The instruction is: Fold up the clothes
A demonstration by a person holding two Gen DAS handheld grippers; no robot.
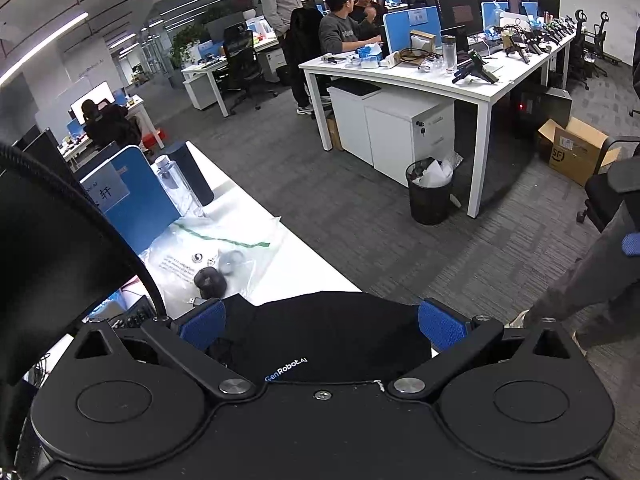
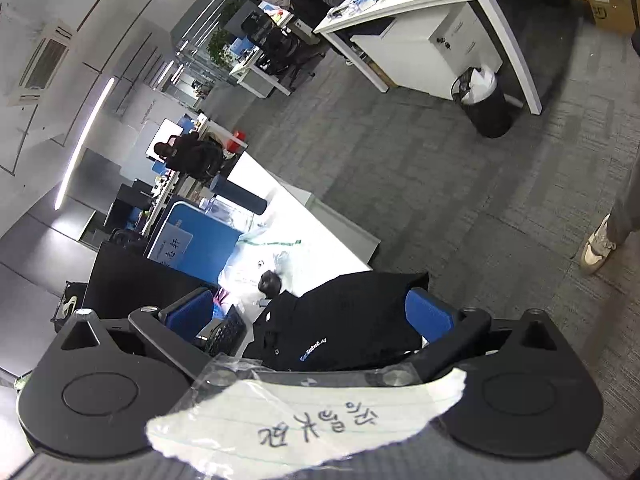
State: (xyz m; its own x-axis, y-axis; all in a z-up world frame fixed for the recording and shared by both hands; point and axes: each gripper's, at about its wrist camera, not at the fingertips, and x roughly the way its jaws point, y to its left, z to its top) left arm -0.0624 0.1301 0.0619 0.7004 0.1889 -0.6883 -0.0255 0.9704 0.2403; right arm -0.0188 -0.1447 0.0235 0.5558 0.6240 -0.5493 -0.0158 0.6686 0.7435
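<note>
A black garment with a white and blue logo lies folded on the near end of a white table (image 1: 288, 264). In the left wrist view the garment (image 1: 320, 332) fills the space between the blue pads of my left gripper (image 1: 322, 326), which is open above it and holds nothing. In the right wrist view the same garment (image 2: 348, 320) lies below my right gripper (image 2: 312, 316), also open and empty. The garment's near part is hidden behind both gripper bodies.
A clear plastic bag (image 1: 216, 248), a small dark object (image 1: 210, 282), a clear bottle (image 1: 176, 184) and a dark cylinder (image 1: 196, 176) lie farther along the table. A blue divider (image 1: 132, 200) and dark monitor (image 2: 132, 280) stand left. A bin (image 1: 430, 192) stands beyond on grey carpet (image 1: 380, 248).
</note>
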